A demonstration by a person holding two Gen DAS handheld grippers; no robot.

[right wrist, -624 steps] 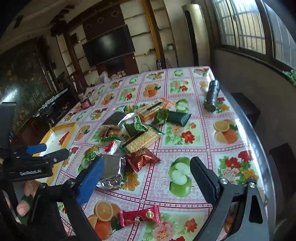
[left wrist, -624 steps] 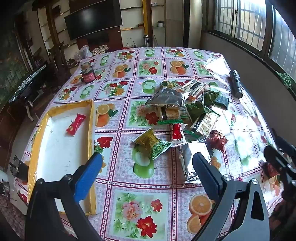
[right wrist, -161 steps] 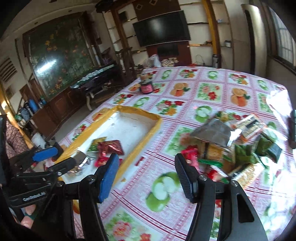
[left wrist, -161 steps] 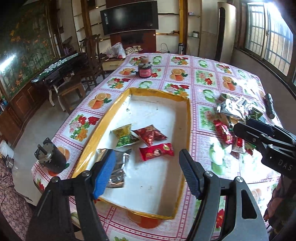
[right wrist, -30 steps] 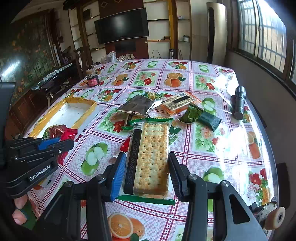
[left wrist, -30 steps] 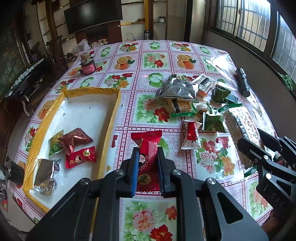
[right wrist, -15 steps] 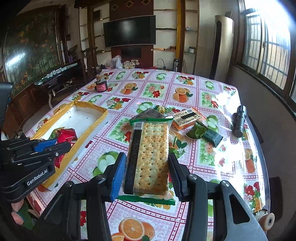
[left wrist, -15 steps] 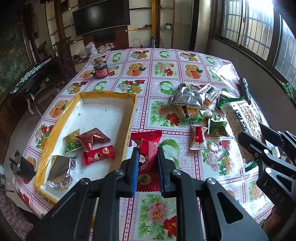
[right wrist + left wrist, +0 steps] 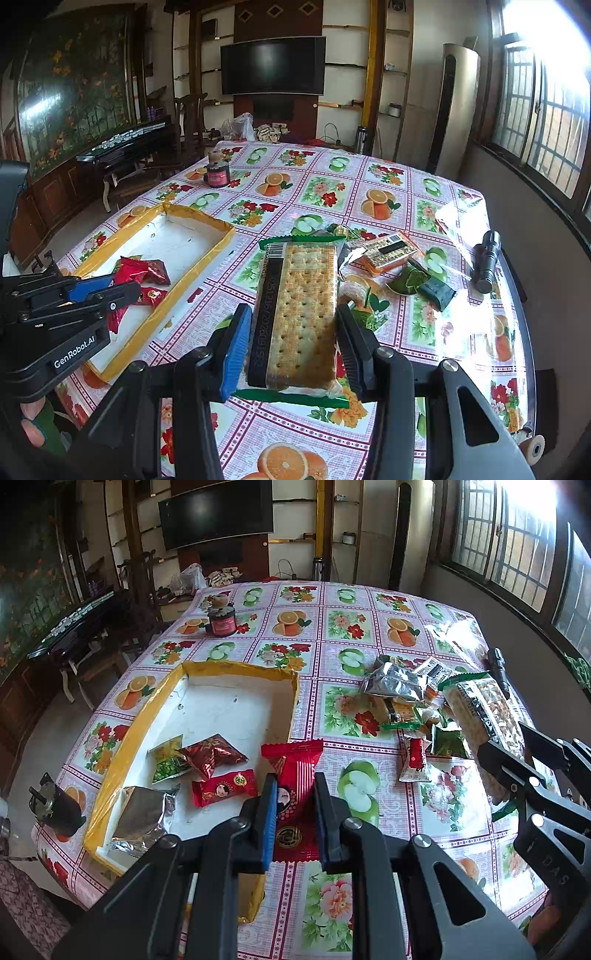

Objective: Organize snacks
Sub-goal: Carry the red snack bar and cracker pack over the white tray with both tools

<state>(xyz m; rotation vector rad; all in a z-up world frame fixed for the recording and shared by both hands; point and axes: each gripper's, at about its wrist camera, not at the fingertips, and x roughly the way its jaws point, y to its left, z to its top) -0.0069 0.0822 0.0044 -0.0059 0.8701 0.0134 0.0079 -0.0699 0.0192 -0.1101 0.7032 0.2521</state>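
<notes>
Floral tablecloth (image 9: 354,627); glossy red snack packet (image 9: 293,775)

"GenRobot.AI" is printed in white on the black body of the left gripper (image 9: 99,291), seen from the right wrist. "DAS" is embossed on the right gripper (image 9: 517,753) body. Digits run along the dark strip of the cracker packet (image 9: 299,314), partly legible as "2026".

A dark television (image 9: 273,65) hung on the far wall between wooden shelves. Barred windows (image 9: 546,110) on the right let in bright daylight, with a tall air conditioner (image 9: 452,110) standing beside them. A floral mural (image 9: 74,85) covered the left wall above dark wooden furniture (image 9: 122,147).
</notes>
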